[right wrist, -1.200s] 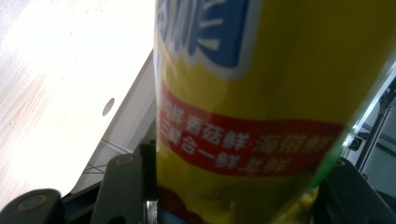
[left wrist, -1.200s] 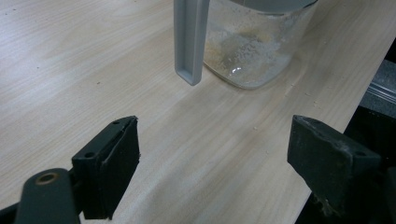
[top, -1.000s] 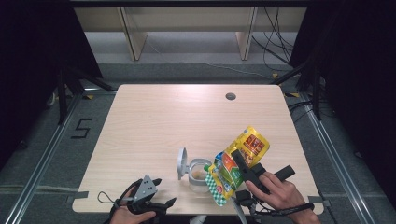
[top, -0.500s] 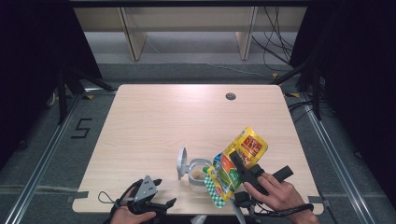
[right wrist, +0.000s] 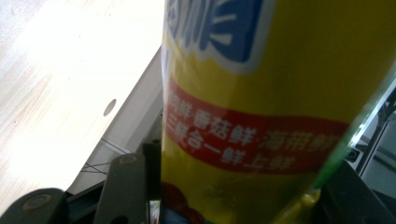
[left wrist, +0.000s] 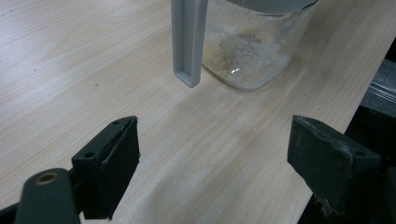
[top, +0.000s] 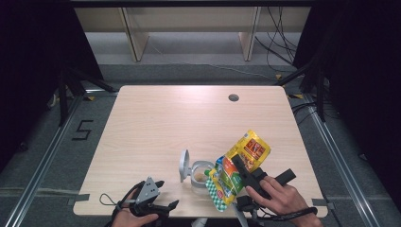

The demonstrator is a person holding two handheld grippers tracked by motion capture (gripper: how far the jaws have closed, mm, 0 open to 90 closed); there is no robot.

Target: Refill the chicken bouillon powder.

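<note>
table [top: 156, 123] of pale wood spans the high view, with a small round hole [top: 233, 98] near its far edge. yellow and green pouch [top: 239, 165] sits tilted above the near right part of the table, its lower end with the green checked edge over the mouth of a clear jar [top: 201, 176]. right gripper [top: 239, 166] clamps the pouch across its middle; in the right gripper view the yellow pouch [right wrist: 280, 93] with blue and red print lies between the two black jaws, pressed on both sides. jar stands near the front edge with its grey lid [top: 183, 165] flipped up at its left side; pale powder lies in its bottom [left wrist: 247, 51]. left gripper [top: 158, 201] rests at the front edge, left of the jar and apart from it, jaws wide with bare table between them.
</note>
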